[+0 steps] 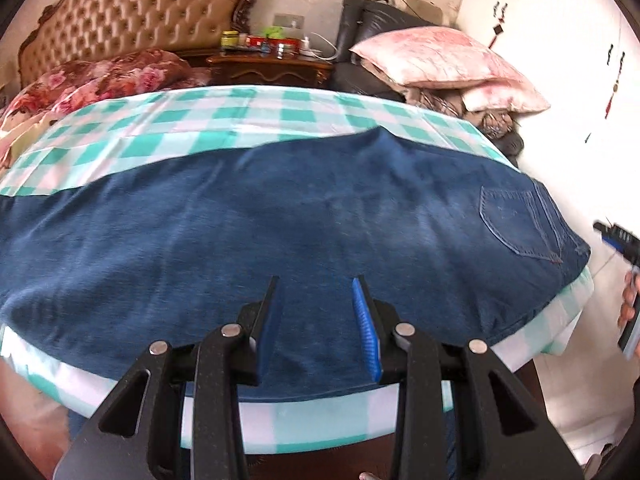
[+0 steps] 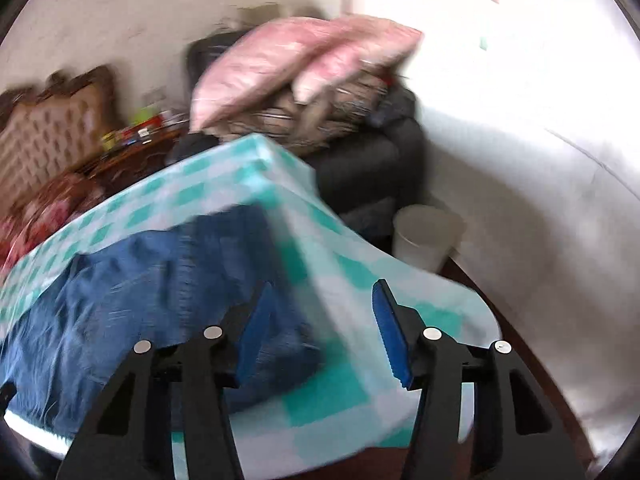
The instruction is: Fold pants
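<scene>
The left gripper (image 1: 316,320) hovers just over the near edge of the jeans (image 1: 280,220), its jaws narrowly parted with nothing pinched between the blue ribbed pads (image 1: 366,328). The right gripper (image 2: 320,328) hangs over the corner of the surface, its jaws moderately apart and empty; the waist end of the denim sits by the left pad but is not gripped, though that view is badly blurred. The jeans are mid-blue denim with a soft brushed nap, spread flat with the long axis running left to right across the left wrist view; the waist end, marked by a stitched back pocket (image 1: 516,220), points right and reaches the right edge, while the legs run off to the left. They lie on a teal-and-white checked cloth (image 1: 168,120) that covers the surface and drapes over its sides. Beyond stand a white bin (image 2: 428,236), a dark padded chair (image 1: 360,32) piled with pink pillows (image 1: 436,56), a carved wooden nightstand (image 1: 272,68) crowded with small jars, and a bed with a floral quilt (image 1: 100,76) and a tufted, button-studded headboard (image 1: 136,8).
</scene>
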`<state>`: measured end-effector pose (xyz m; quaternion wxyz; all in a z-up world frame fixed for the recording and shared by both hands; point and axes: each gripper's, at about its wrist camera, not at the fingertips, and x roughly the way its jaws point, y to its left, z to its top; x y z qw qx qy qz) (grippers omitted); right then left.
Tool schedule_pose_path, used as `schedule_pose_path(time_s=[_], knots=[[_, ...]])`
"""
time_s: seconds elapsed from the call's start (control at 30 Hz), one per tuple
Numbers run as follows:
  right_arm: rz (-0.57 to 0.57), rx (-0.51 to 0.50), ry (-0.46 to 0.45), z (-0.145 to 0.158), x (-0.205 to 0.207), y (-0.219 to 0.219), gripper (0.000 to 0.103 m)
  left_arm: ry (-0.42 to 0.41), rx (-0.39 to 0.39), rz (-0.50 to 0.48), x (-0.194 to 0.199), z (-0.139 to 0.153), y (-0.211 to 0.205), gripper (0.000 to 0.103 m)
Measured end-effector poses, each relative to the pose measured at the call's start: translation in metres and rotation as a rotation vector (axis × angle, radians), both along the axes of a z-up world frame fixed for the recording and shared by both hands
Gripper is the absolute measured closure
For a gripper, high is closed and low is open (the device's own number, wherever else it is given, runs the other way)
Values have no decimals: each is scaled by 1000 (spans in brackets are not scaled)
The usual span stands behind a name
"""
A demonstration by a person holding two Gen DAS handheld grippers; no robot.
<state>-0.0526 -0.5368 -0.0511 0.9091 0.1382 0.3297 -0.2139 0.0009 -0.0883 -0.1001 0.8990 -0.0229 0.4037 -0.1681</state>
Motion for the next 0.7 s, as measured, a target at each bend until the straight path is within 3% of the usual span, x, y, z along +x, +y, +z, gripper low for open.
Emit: schedule_pose_path(time_s=[0.13,0.37,0.53,0.7], knots=[[173,2,27,2,41,48,50,73,50,16,8,-23,-9,71],[470,56,65,-17,84,181,50,66,20,99,7,-17,21,71],[543,89,147,-41,93,241,50,81,43,224,14,-14,67,71],[565,17,208,-61,91,267,50,103,80,289,20,-16,99,71]])
